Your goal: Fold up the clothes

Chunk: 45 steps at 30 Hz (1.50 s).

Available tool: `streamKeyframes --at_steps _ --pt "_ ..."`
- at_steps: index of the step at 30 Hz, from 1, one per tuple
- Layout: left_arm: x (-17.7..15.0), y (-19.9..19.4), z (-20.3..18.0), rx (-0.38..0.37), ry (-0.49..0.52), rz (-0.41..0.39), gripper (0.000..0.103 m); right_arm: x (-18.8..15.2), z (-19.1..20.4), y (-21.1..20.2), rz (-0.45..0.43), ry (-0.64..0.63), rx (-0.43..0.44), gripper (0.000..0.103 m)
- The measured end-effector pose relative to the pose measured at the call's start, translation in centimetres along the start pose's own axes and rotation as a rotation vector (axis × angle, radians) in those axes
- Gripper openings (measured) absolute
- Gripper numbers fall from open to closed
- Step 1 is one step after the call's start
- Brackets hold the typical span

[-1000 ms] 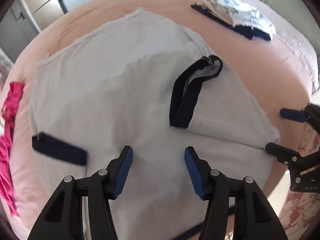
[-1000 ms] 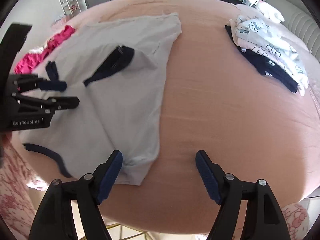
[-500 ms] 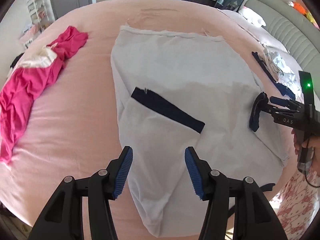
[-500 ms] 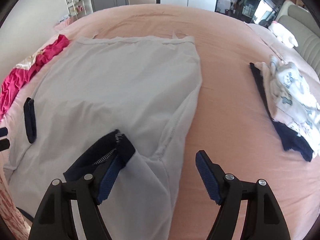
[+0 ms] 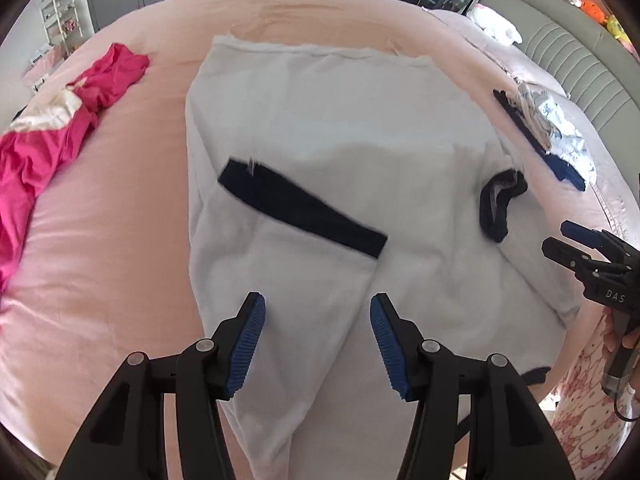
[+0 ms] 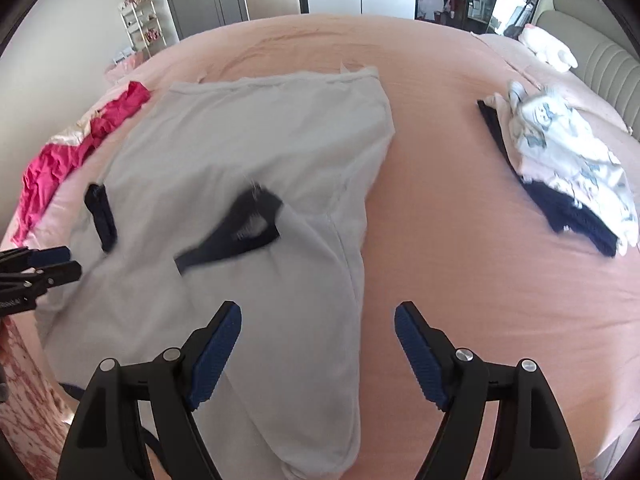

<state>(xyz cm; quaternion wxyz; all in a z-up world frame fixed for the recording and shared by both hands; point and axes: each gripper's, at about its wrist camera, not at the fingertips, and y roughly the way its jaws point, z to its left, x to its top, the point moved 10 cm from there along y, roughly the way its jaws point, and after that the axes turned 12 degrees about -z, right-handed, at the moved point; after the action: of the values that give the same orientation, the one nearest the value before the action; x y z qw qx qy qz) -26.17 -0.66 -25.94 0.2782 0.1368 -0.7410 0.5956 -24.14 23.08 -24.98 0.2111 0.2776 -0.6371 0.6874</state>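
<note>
Here the white shirt point(image 5: 340, 152) lies spread on the pink bed point(image 5: 100, 260), both sleeves folded inward. The left gripper point(image 5: 316, 344) and right gripper point(image 6: 318, 354) hover above it, jaws spread and holding nothing.

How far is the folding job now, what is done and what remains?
Done: both sleeves of the white T-shirt lie folded inward, and a folded pile sits aside. In hand: nothing; left gripper and right gripper are open. Left: fold its body, then the pink garment.
</note>
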Motion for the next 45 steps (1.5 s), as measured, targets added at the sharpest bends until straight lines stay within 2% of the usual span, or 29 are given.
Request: streamKeyframes --at_steps 2,3,4,6,7,8,10,11,13,14,16,18,19,21,23,24,26,29,32,33,34,36,40,45 --pt "-1.0 0.0 -0.3 0.007 0.053 -0.013 0.055 -2.1 -0.6 0.6 0.014 -0.001 -0.013 0.080" --pt "-0.9 -0.5 -0.6 0.017 0.071 -0.004 0.055 -1.7 -0.8 -0.3 -0.019 0.013 -0.016 0.080" --pt "-0.5 -1.4 -1.1 0.008 0.073 -0.002 0.055 -1.3 -0.7 -1.4 -0.038 0.027 -0.005 0.080" --pt "0.1 -3.3 -1.9 -0.038 0.057 -0.050 0.056 -0.4 -0.4 -3.5 -0.072 0.053 0.017 0.080" --pt "0.5 -4.3 -2.3 -0.063 0.048 -0.077 0.057 -0.5 -0.6 -3.9 -0.073 0.024 -0.013 0.080" --pt "0.0 -4.3 -2.3 -0.076 0.037 -0.068 0.059 -0.7 -0.8 -4.2 -0.072 -0.009 -0.046 0.080" --pt "-1.8 -3.3 -1.9 -0.091 0.010 -0.009 0.060 -3.0 -1.4 -2.6 0.037 -0.061 -0.099 0.080" --pt "-2.9 -3.1 -1.7 -0.089 0.005 0.018 0.060 -4.3 -1.7 -2.0 0.090 -0.021 -0.080 0.080" --pt "-4.8 -3.1 -1.6 -0.079 0.000 0.061 0.060 -4.7 -2.3 -3.1 0.075 0.064 -0.054 0.080" --pt "-5.1 -3.8 -1.7 -0.084 0.008 0.058 0.060 -5.1 -2.2 -3.5 0.106 0.055 -0.052 0.080" --pt "-4.7 -5.5 -1.5 -0.066 0.007 0.018 0.060 -5.0 -1.9 -4.9 0.108 0.044 -0.034 0.080" --pt "-4.1 -7.0 -0.4 -0.017 -0.016 -0.046 0.060 -4.4 -1.6 -5.7 0.078 0.094 0.015 0.080" --pt "-4.1 -7.3 0.8 0.020 -0.080 -0.056 0.060 -4.0 -1.4 -6.2 0.063 0.120 0.041 0.080" --pt "-5.5 -7.1 3.8 0.068 -0.322 -0.020 0.060 -3.9 -1.0 -5.6 0.086 0.281 0.145 0.080" --pt "-7.7 -6.9 5.7 0.063 -0.526 0.020 0.060 -4.7 0.0 -5.3 0.120 0.436 0.236 0.079" --pt "-8.3 -6.9 5.7 0.053 -0.549 0.027 0.060 -4.7 0.3 -5.1 0.123 0.451 0.249 0.078" --pt "-9.3 -6.9 5.2 0.030 -0.548 0.035 0.060 -5.2 0.6 -4.9 0.122 0.392 0.214 0.075" --pt "-9.3 -6.5 3.7 -0.059 -0.539 0.027 0.060 -5.5 0.6 -4.4 0.119 0.361 0.189 0.068" --pt "-8.7 -5.7 2.6 -0.086 -0.504 0.021 0.057 -5.5 0.2 -4.1 0.102 0.398 0.192 0.053" --pt "-8.7 -5.6 2.5 -0.093 -0.513 0.020 0.049 -5.3 0.3 -4.0 0.096 0.400 0.200 0.040" --pt "-8.8 -5.6 2.4 -0.098 -0.523 0.020 0.045 -5.1 0.5 -4.0 0.089 0.402 0.210 0.036" --pt "-9.2 -5.8 2.6 -0.083 -0.550 0.025 0.031 -4.9 0.8 -3.9 0.085 0.396 0.217 0.034" --pt "-10.1 -7.4 3.7 -0.018 -0.650 0.022 0.031 -5.3 0.3 -4.2 0.097 0.386 0.206 0.034" --pt "-10.9 -7.4 3.8 0.007 -0.659 0.021 0.034 -5.6 0.5 -3.3 0.094 0.406 0.193 0.035"
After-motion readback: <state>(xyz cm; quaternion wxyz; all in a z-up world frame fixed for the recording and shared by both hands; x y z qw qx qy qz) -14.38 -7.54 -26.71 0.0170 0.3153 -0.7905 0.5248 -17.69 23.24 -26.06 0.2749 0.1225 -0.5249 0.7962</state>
